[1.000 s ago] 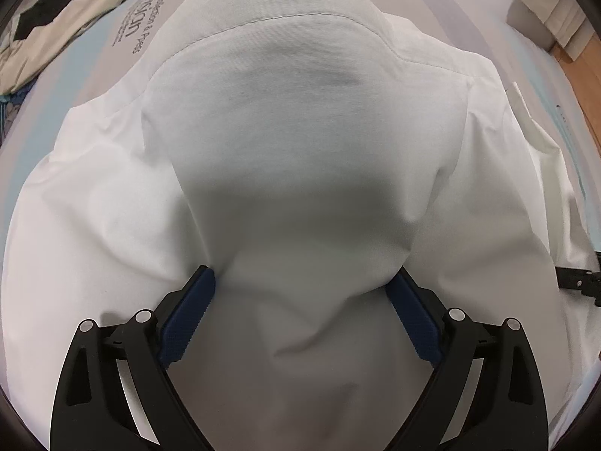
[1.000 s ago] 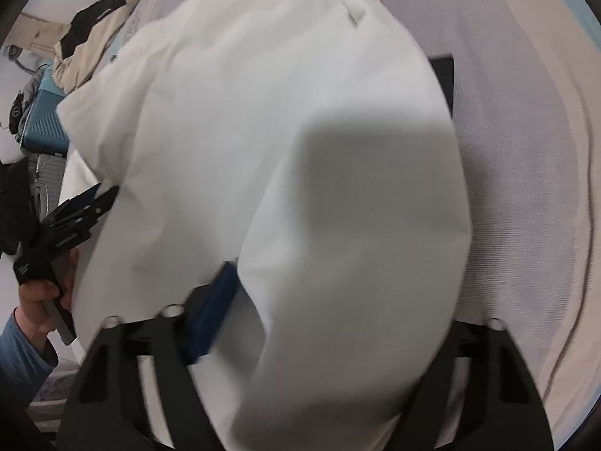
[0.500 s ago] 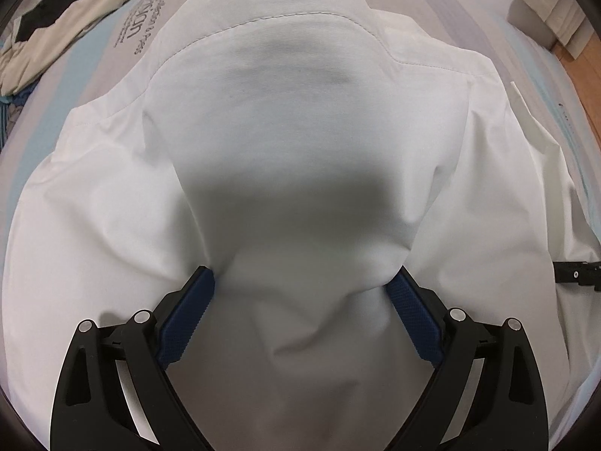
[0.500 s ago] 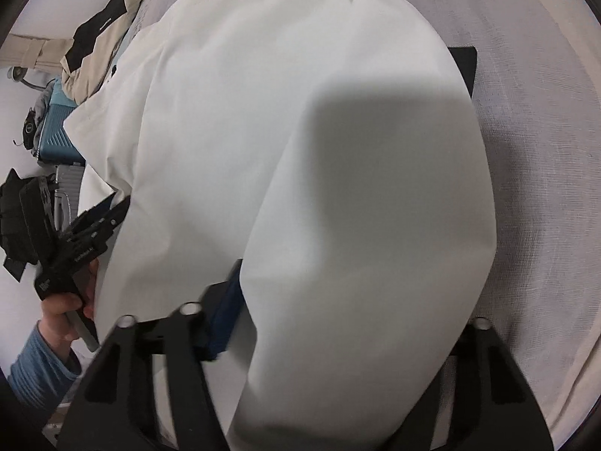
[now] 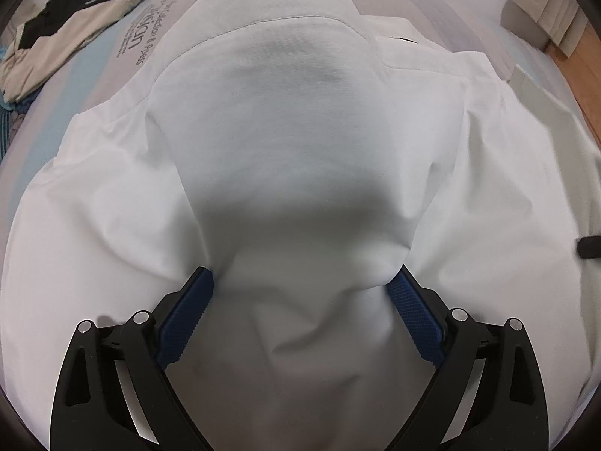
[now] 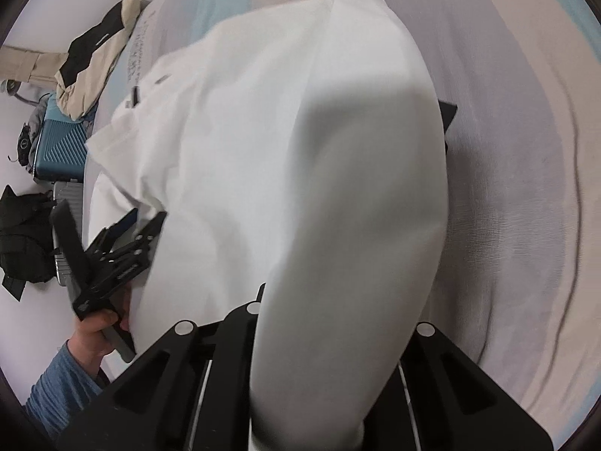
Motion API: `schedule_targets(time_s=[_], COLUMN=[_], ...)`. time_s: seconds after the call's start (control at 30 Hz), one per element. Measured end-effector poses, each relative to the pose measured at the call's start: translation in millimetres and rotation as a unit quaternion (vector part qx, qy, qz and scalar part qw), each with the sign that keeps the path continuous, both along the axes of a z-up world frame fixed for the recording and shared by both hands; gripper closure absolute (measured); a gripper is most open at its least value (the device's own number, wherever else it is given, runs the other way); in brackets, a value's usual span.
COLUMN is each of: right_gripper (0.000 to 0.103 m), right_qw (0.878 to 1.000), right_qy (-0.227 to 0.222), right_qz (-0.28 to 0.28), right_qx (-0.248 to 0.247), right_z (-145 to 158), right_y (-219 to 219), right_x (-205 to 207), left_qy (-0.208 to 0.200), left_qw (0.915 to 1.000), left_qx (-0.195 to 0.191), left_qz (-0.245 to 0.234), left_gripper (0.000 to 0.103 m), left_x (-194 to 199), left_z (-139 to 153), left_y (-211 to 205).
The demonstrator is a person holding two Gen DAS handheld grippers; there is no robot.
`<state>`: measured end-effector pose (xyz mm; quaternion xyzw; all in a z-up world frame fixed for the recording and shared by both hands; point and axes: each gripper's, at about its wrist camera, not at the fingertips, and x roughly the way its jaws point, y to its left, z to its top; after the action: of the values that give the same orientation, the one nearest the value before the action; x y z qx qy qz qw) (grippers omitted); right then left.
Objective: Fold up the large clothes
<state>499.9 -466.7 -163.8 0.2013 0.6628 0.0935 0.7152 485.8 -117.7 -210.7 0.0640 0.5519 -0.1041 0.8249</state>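
A large white garment (image 5: 300,131) lies spread on a bed. My left gripper (image 5: 302,285) points steeply down at its near edge. A thick bunch of the cloth is gathered between the blue pads (image 5: 188,312), which touch it on both sides. The right wrist view shows that left gripper (image 6: 144,221) at the garment's left edge, held by a hand (image 6: 94,330) in a blue sleeve. My right gripper (image 6: 323,300) is closing its jaws on a raised fold of the white garment (image 6: 263,131). The cloth drapes over its fingers and hides the pads.
The striped bed sheet (image 6: 507,188) stretches away to the right. A beige and black jacket (image 5: 75,11) lies at the far left corner. A teal suitcase (image 6: 60,143) and a black bag (image 6: 22,240) stand beside the bed. Wooden floor (image 5: 578,75) shows at the right.
The right gripper's jaws have drawn together on the fold and lifted it slightly. The left gripper has stayed where it was with the cloth between its pads.
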Motion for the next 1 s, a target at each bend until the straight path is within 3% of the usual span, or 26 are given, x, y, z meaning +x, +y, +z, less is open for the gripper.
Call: schedule_targets(time_s=[0.2,0.47,0.57,0.8,1.0], right_gripper=[0.095,0.095,0.095,0.095,0.095], right_qw=[0.999,0.996,0.993,0.985,0.981], right_qy=[-0.005,-0.009,-0.017,-0.038,-0.045], right_qz=[0.018,0.032,0.037,0.06,0.083], right_qx=[-0.028,-0.079,-0.107,-0.156,-0.172], right_z=[40.6,106.9,126.1,145.7,137.3], right_y=[27.5,102.8,136.5,222.3,297.5], right_x=[5.6,14.9,14.8,12.3,16.2], left_qy=[0.004,-0.009,-0.024,-0.01,-0.003], left_qw=[0.9999,0.9989,0.9992,0.9991,0.999], left_qx=[-0.011,-0.046,-0.033,-0.04,-0.033], left_qz=[0.0,0.01,-0.007,0.014,0.03], left_gripper=[0.012,0.013,0.013,0.012,0.012], left_x=[2.4,-13.6,-23.9,-46.8,-52.0], left_z=[8.9,78.6,104.7,143.5,154.9], left_y=[4.9,58.5,86.4,181.5,250.3])
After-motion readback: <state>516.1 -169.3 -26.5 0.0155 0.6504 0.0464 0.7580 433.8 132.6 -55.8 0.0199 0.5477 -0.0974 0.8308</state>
